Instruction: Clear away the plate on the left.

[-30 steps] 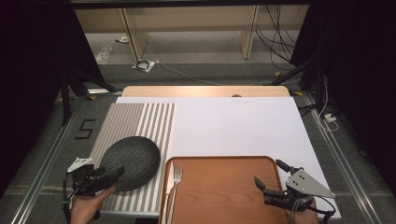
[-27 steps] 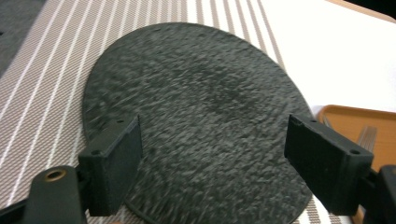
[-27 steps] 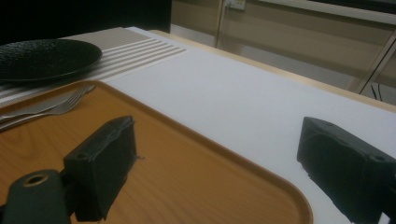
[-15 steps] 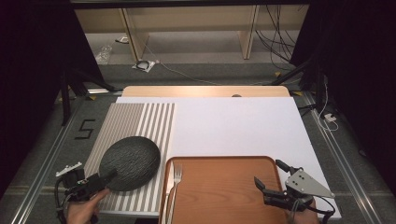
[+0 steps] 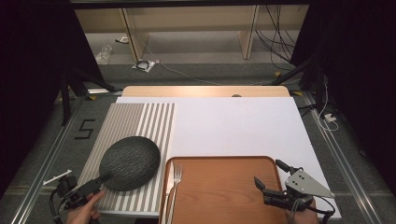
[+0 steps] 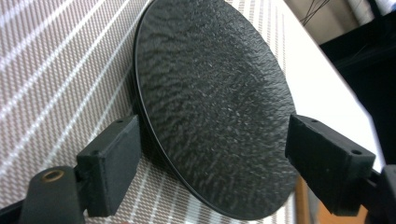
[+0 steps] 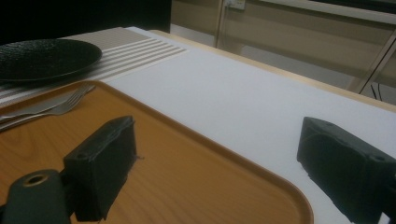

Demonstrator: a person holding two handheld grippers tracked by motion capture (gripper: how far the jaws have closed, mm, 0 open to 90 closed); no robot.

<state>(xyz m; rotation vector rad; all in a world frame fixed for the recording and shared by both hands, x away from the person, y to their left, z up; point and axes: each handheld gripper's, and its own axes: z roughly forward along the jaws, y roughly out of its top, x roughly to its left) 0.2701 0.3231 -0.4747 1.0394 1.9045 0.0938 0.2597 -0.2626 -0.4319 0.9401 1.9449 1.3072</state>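
Observation:
A black textured plate (image 5: 130, 162) lies on a striped placemat (image 5: 135, 121) at the near left. My left gripper (image 5: 95, 184) sits at the plate's near-left rim. In the left gripper view the left gripper (image 6: 215, 140) is open, and the plate (image 6: 210, 102) lies flat between its wide jaws without being clamped. My right gripper (image 5: 268, 172) hovers open over the right end of a wooden tray (image 5: 219, 186). In the right gripper view the right gripper (image 7: 219, 140) has nothing between its fingers. A fork (image 5: 176, 175) and a knife (image 5: 168, 186) lie at the tray's left end.
A white sheet (image 5: 233, 126) covers the middle and right of the table beyond the tray. The table's wooden far edge (image 5: 205, 91) shows behind it. Shelving and cables stand on the floor past the table. A "5" mark (image 5: 85, 129) is on the floor at the left.
My left gripper has drawn back a little toward the near-left corner, off the plate's top to its rim. The plate and the right gripper have stayed where they were.

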